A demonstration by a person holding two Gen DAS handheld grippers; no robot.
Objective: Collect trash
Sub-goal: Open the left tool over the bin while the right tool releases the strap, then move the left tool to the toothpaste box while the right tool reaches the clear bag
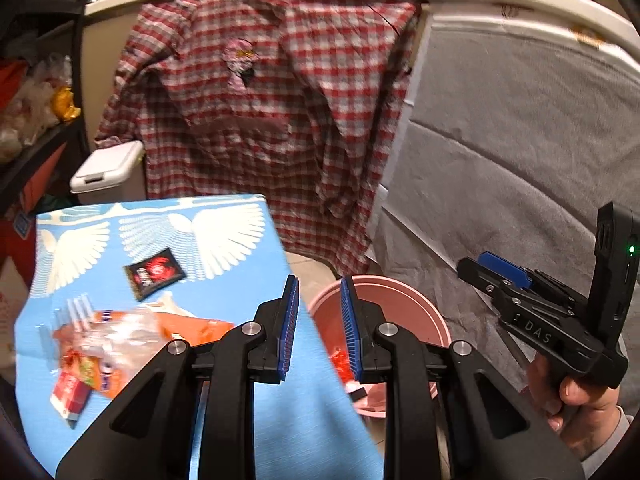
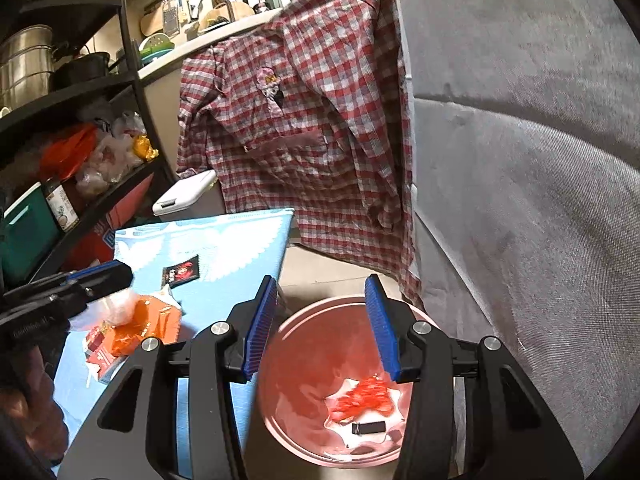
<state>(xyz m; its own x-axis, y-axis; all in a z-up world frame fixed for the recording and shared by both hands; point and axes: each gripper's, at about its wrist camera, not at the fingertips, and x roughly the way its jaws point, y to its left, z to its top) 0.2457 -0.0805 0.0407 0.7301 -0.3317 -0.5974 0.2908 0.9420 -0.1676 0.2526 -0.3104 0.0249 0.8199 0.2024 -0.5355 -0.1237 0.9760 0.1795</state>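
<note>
Both grippers stood open and empty: right gripper [image 2: 322,328] above the pink bin [image 2: 296,420] holding red wrapper [image 2: 362,400]; left gripper [image 1: 318,326] beside the bin.

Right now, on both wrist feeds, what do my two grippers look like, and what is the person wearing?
Both are matte black linkage frames with silver pivot bolts and ribbed blue pads. The left gripper and right gripper match. The left view shows the right unit's body with white lettering and a green light; the hand beneath wears a light grey sleeve.
</note>
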